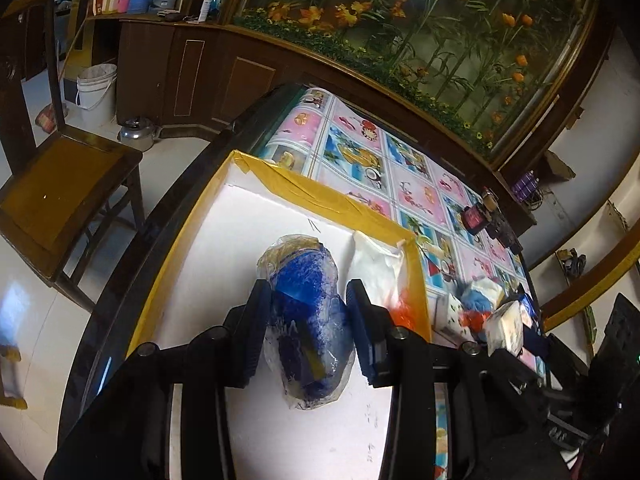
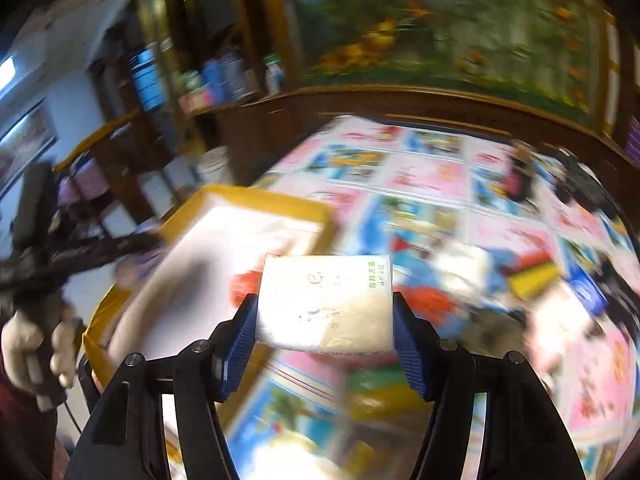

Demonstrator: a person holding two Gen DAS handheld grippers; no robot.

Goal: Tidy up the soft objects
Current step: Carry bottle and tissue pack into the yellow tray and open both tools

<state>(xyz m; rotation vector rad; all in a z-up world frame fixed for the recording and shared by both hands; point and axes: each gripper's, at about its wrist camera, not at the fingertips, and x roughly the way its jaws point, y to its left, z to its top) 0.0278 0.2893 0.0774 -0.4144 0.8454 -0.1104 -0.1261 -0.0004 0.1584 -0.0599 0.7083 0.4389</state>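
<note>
In the left wrist view my left gripper (image 1: 306,308) is shut on a blue soft item in a clear plastic bag (image 1: 306,320), held low over the white floor of a yellow-taped box (image 1: 320,196). A white soft pack (image 1: 376,264) and something orange (image 1: 406,312) lie in the box's right corner. In the right wrist view, which is blurred by motion, my right gripper (image 2: 325,312) is shut on a white tissue pack (image 2: 326,304), held above the table just right of the box (image 2: 256,200). Several more soft items (image 1: 488,312) lie in a pile on the table.
The table has a pink and blue picture cloth (image 1: 384,152). Dark small objects (image 1: 488,220) stand at its far right. A wooden chair (image 1: 60,176), a white bucket (image 1: 96,88) and a kettle (image 1: 138,132) are on the floor to the left. A wooden cabinet runs behind.
</note>
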